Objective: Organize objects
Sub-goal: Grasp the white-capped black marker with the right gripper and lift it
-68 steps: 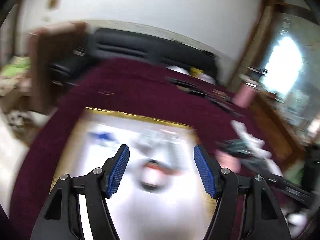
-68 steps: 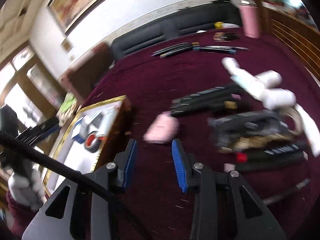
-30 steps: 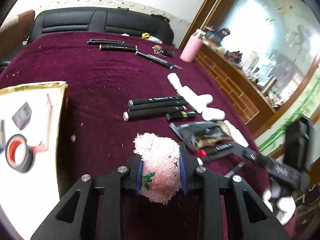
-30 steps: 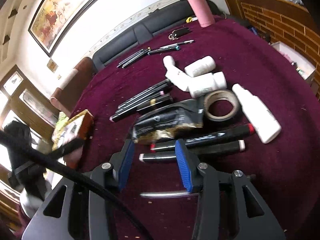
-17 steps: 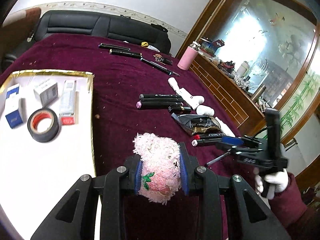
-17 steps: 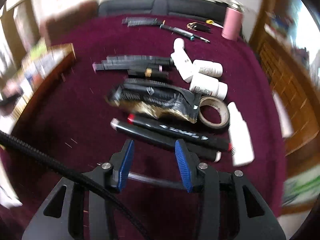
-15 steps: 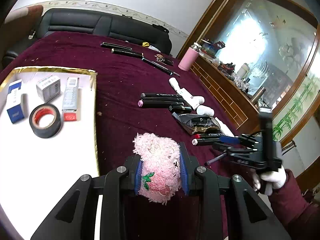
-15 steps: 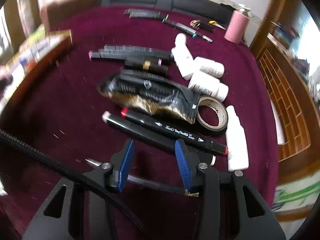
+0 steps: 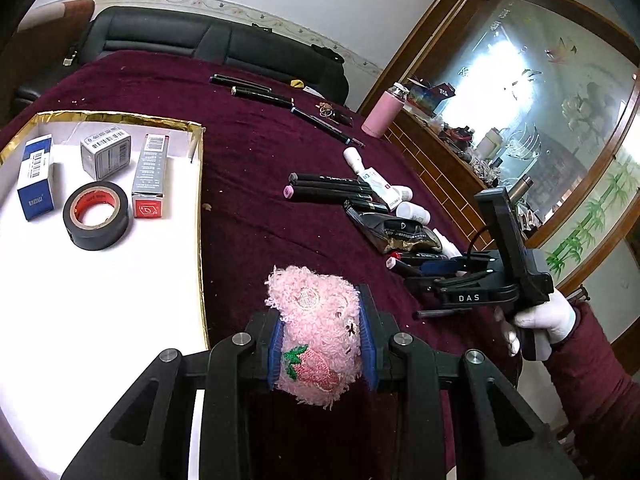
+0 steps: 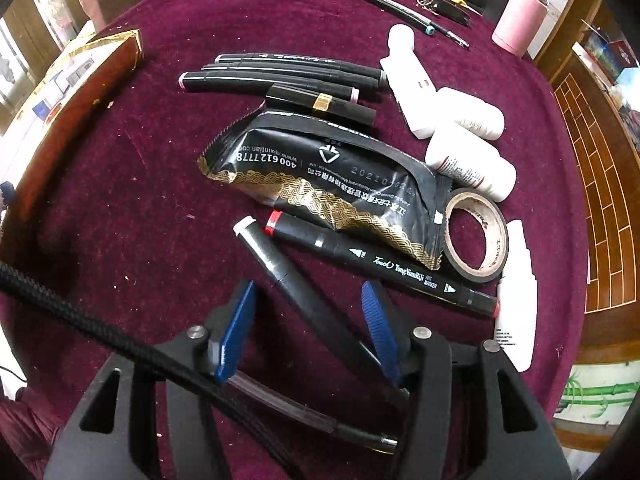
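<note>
My left gripper [image 9: 322, 344] is shut on a fluffy pink cloth with a strawberry patch [image 9: 316, 332] and holds it above the maroon tablecloth, just right of the gold-rimmed white tray [image 9: 198, 184]. My right gripper [image 10: 308, 320] is open, low over a black marker with a pale pink cap [image 10: 288, 272] that lies between its fingers. It also shows in the left wrist view [image 9: 436, 270], by the markers. A red-capped black marker [image 10: 380, 264] and a black-and-gold packet [image 10: 332, 176] lie just beyond.
The tray holds a black tape roll [image 9: 96, 216] and three small boxes [image 9: 106, 152]. Near the right gripper lie a tape roll [image 10: 476, 236], white bottles [image 10: 468, 164], more black markers [image 10: 280, 76] and a thin metal rod [image 10: 304, 408]. A pink flask [image 10: 518, 20] stands at the far edge.
The left gripper, open over the tray earlier, has shut on the pink cloth and carried it toward the tray. The right gripper has swung over the marker pile and moved closer to it.
</note>
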`<action>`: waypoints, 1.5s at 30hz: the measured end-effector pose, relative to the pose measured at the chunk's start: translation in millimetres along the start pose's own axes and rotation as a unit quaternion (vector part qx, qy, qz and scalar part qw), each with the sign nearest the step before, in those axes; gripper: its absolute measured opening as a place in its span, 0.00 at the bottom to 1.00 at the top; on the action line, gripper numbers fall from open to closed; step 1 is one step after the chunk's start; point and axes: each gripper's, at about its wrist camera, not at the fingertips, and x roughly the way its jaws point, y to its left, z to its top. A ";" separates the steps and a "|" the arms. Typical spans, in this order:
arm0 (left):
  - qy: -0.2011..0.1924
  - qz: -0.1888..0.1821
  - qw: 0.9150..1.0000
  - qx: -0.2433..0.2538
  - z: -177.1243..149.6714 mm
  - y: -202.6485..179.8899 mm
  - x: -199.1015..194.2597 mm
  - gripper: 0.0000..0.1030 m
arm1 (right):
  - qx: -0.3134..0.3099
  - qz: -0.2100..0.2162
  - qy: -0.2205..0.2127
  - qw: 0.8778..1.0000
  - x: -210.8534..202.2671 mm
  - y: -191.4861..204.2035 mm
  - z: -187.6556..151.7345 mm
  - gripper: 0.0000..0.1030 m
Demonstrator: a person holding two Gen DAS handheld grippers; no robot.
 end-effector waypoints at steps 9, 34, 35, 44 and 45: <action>-0.016 0.012 1.000 -0.005 -3.6 3.8 -11.8 0.25 | -0.004 0.013 -0.043 0.999 -19.3 8.7 -17.4 0.13; -0.020 0.010 1.000 -0.016 -24.2 5.6 -22.7 0.25 | 0.064 0.005 0.068 0.996 4.5 -20.0 -6.7 0.89; -0.023 0.009 1.000 -0.016 -24.6 6.2 -24.3 0.25 | 0.044 0.003 0.076 0.996 5.8 -17.6 -4.5 0.89; -0.023 -0.012 0.999 -0.024 -29.5 12.9 -23.0 0.25 | 0.059 -0.002 0.053 0.997 9.6 -25.3 -3.5 1.00; -0.022 -0.014 0.999 -0.024 -30.1 12.6 -22.8 0.25 | 0.060 -0.002 0.049 0.997 9.5 -25.4 -3.7 1.00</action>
